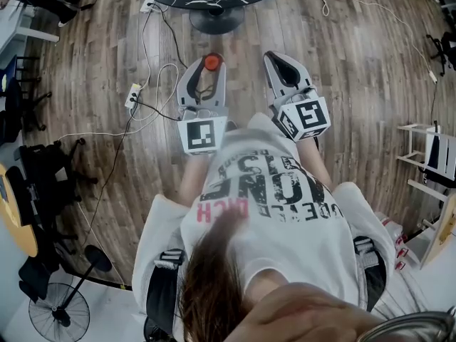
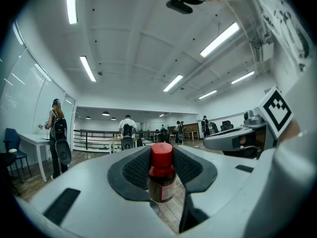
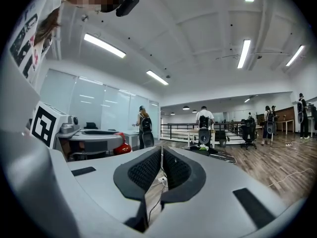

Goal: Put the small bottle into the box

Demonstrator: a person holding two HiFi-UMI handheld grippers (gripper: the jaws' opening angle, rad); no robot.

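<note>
Red-capped, brown glass: the small bottle (image 2: 161, 175) stands upright between the pads of the left gripper (image 1: 206, 64), clamped with the jaws about half apart; the right gripper (image 3: 161, 156), just beside it, has its jaws closed together on nothing; both point level above the wooden floor (image 1: 356, 91); cables (image 1: 153, 84) and a power strip (image 1: 132, 95) trail over the boards beneath; ahead stands a pedestal table (image 1: 214, 16); black chairs (image 1: 46, 169) edge the left, a white rack (image 1: 427, 155) the right, with bare boards between; far off, a person with a backpack (image 2: 58, 133) stands near a railing (image 2: 94, 139).
</note>
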